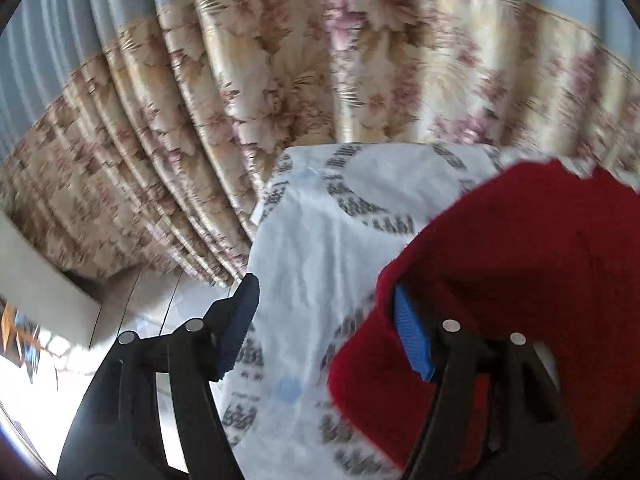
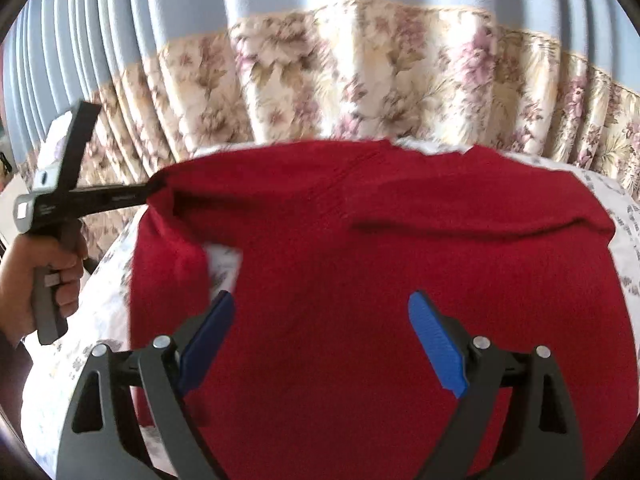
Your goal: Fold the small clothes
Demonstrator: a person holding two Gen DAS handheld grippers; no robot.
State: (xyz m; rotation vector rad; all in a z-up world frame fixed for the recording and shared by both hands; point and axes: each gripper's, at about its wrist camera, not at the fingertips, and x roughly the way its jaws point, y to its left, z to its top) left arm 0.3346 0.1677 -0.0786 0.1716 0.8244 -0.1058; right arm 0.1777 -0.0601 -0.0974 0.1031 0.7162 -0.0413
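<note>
Lying on table: a red knit garment [image 1: 520,280] is spread over a white printed cloth [image 1: 320,240] covering the surface.
Left wrist view, left gripper [image 1: 324,332]: jaws are seen apart; nothing is pressed between the pads.
Left wrist view, fingers: the left blue pad [image 1: 236,328] is seen over the cloth beside the garment; the right blue pad [image 1: 412,336] is partly draped by the garment's near edge.
Left wrist view, background: a floral curtain [image 1: 300,80] hangs behind the table; strong motion blur is noted.
Right wrist view, right gripper [image 2: 320,340]: jaws are held wide apart above the garment [image 2: 380,280]; no fabric is clamped.
Right wrist view, garment position: it is laid flat across most of the cloth [image 2: 100,300], with a fold ridge running across its upper right part.
Right wrist view, other gripper: the left gripper's fingertips [image 2: 148,194] are at the garment's upper left corner, held by a person's hand [image 2: 44,284]; whether that corner is touched cannot be told.
Right wrist view, background: the same curtain [image 2: 360,80] is recorded behind.
</note>
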